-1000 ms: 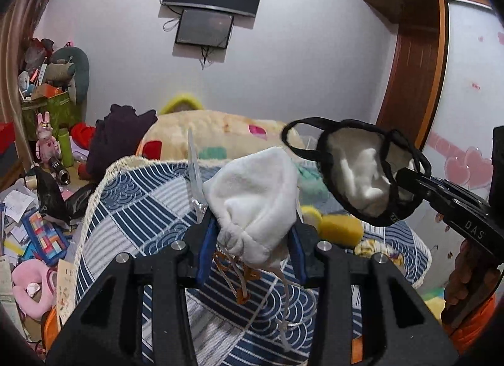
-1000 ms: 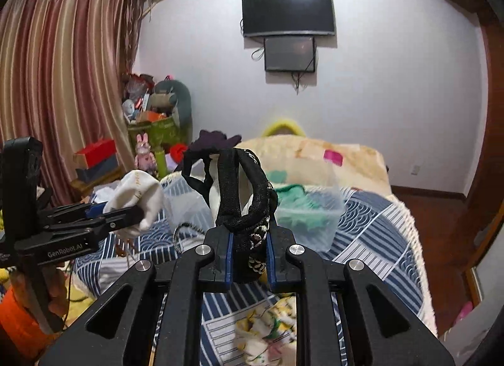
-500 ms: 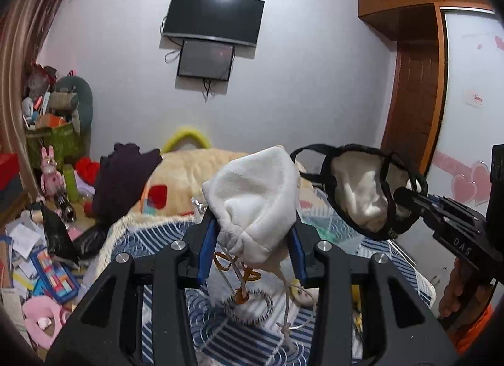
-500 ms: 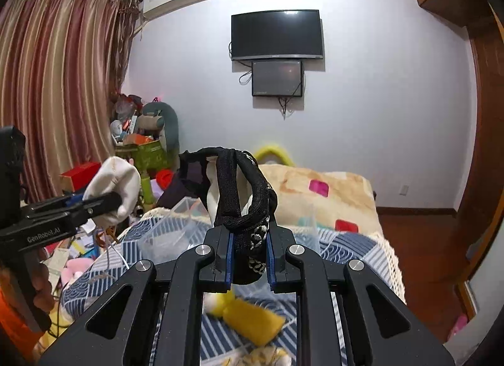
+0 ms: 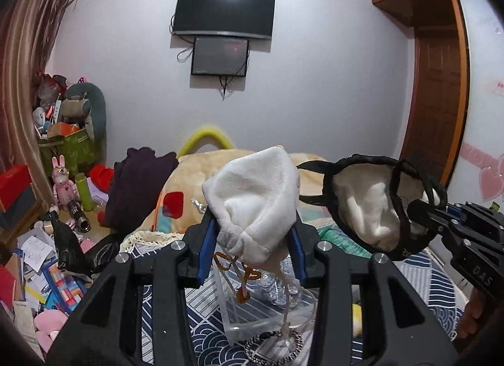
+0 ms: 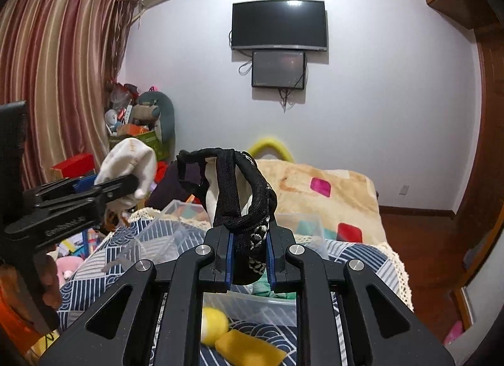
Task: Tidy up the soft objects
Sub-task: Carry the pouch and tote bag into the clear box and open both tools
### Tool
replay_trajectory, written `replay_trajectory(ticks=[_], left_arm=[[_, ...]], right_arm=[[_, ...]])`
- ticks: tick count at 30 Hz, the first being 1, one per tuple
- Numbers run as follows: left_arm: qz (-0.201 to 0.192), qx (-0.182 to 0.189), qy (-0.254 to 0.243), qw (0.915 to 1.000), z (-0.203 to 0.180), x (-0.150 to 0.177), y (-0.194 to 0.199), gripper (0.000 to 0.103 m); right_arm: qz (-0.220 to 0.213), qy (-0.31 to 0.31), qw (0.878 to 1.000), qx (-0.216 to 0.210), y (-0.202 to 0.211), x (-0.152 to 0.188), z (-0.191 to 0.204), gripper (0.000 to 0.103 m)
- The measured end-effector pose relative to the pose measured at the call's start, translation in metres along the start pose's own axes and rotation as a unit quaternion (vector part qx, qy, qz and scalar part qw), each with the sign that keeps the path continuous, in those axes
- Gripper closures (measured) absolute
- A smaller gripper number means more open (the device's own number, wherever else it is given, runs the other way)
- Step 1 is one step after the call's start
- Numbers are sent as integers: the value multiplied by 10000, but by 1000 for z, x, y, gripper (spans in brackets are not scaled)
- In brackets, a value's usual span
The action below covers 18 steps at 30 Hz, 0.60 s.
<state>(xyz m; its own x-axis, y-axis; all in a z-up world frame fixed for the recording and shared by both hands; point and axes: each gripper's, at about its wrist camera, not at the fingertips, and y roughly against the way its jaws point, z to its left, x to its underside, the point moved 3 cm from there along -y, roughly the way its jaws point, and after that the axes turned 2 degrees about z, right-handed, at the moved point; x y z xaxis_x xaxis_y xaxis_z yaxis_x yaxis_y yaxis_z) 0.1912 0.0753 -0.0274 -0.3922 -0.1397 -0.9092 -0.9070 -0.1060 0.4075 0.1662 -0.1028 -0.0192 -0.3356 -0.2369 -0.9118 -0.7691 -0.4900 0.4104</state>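
Note:
My left gripper (image 5: 253, 241) is shut on a white fleece pouch (image 5: 252, 199) with orange and white cords hanging below; it also shows in the right wrist view (image 6: 129, 163). My right gripper (image 6: 249, 256) is shut on a black-rimmed pouch with white lining (image 6: 236, 196), seen from the left wrist view (image 5: 371, 205) at the right. Both are held up above a bed with a blue patterned cover (image 5: 419, 281).
Clear plastic boxes (image 6: 163, 237) stand on the bed, one holding green cloth (image 6: 305, 227). Yellow sponges (image 6: 249, 350) lie near the front. A beige blanket (image 6: 327, 193) lies behind. Clutter and toys (image 5: 47, 240) fill the floor at left. A door (image 5: 438, 108) stands at right.
Both grippers have tilted upward with their pouches still held. More wall and screens show, and less of the bed.

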Motion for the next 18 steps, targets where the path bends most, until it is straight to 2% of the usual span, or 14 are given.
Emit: replay_trajectory(ticks=[13, 18], left_arm=[[903, 65, -188, 9957, -7, 30, -54, 62], [1328, 282, -113, 9907, -8, 39, -68, 62]], right_arm=[[830, 238, 9962, 62, -47, 16, 3, 89], [1105, 253, 9935, 103, -59, 24, 0, 89]])
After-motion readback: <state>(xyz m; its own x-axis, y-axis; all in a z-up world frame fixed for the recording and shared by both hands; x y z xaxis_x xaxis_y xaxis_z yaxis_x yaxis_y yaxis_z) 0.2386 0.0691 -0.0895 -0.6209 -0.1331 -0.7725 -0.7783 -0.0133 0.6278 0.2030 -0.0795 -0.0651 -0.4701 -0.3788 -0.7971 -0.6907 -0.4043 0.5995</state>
